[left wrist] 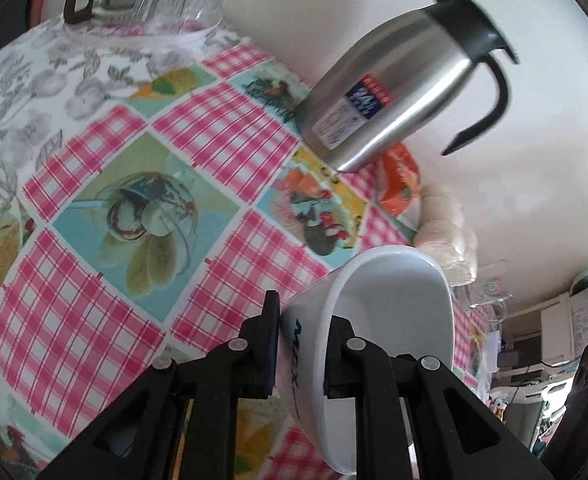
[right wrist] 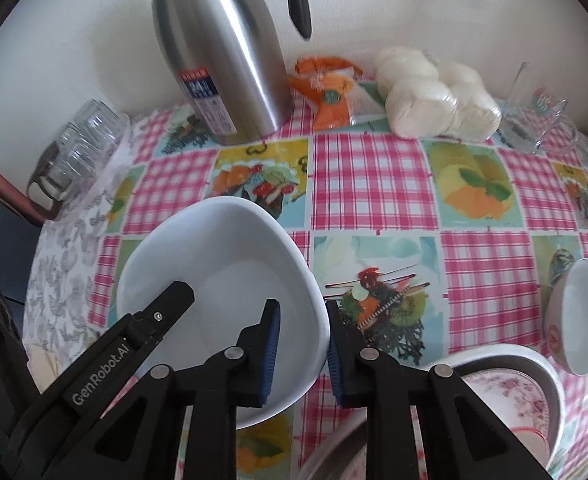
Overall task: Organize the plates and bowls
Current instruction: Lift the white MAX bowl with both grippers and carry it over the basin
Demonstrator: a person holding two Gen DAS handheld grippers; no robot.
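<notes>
A glossy white rounded-square ceramic bowl (right wrist: 222, 280), blue lettering on its outer wall, sits at lower centre of both views. The left gripper (left wrist: 305, 344) and right gripper (right wrist: 303, 354) each have jaws pinching opposite rim walls, probably sharing its weight to carry it. Below lies the pink-checked tabletop (right wrist: 373, 184); floral plates (right wrist: 505, 396) wait lower right.

Pretty sure we're in somebody's home kitchen or dining corner. We see a checked oilcloth tablecloth (right wrist: 373, 184) with fruit and dessert pictures, a steel thermos jug (right wrist: 222, 52) against a plain wall at the top of the right wrist frame, bagged buns (right wrist: 433, 92) and a snack packet (right wrist: 329, 96) beside it, glassware (right wrist: 82, 140) at the left, and cluttered shelves (left wrist: 541, 332) at the left wrist frame's lower right.
</notes>
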